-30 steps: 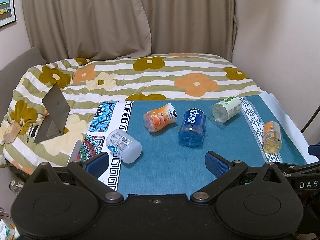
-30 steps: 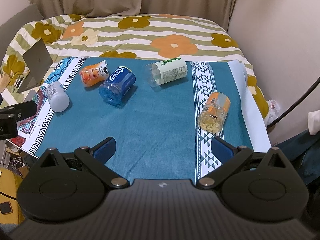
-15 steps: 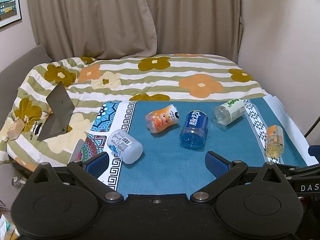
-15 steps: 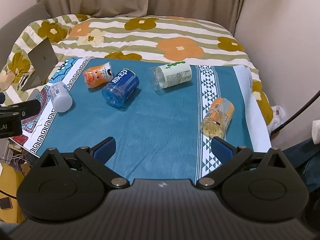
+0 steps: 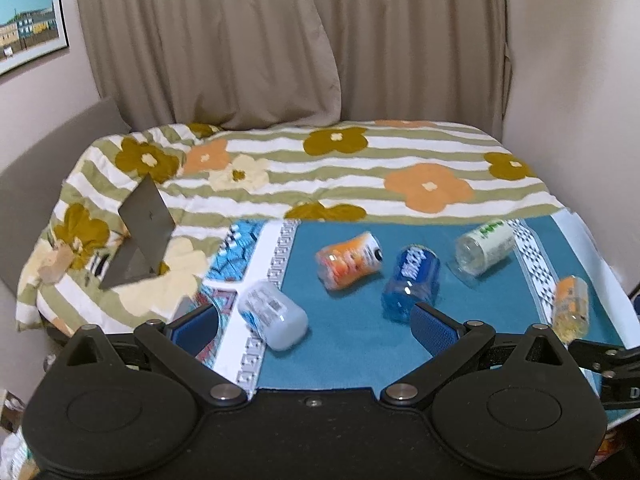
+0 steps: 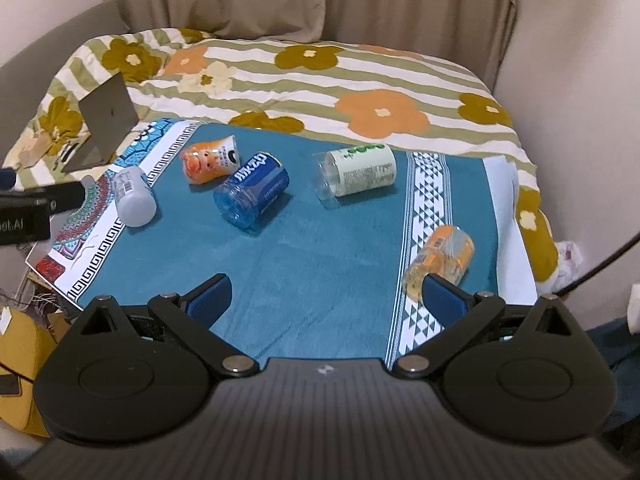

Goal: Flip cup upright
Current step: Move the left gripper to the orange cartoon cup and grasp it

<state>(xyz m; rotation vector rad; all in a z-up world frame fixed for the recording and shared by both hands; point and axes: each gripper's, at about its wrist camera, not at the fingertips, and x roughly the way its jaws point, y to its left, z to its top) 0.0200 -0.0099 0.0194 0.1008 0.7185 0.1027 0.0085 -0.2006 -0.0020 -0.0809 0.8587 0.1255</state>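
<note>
Several plastic cups lie on their sides on a teal cloth (image 5: 352,344) (image 6: 320,240): a white cup (image 5: 272,316) (image 6: 132,196), an orange cartoon cup (image 5: 348,260) (image 6: 210,160), a blue cup (image 5: 412,282) (image 6: 252,188), a green-and-white cup (image 5: 482,246) (image 6: 358,172) and an orange-and-yellow cup (image 5: 570,306) (image 6: 440,262). My left gripper (image 5: 316,328) is open and empty, above the cloth's near edge, close to the white cup. My right gripper (image 6: 326,296) is open and empty, its right finger in front of the orange-and-yellow cup.
The cloth lies on a bed with a floral striped quilt (image 5: 360,168). A grey folded stand (image 5: 140,232) (image 6: 104,120) stands on the quilt at the left. Curtains (image 5: 280,40) and walls close the back and right. Clutter lies on the floor at the left (image 6: 16,344).
Both grippers have pulled back and tilted upward, so the cups sit lower in both views. The cups have not moved. Both grippers stay open.
</note>
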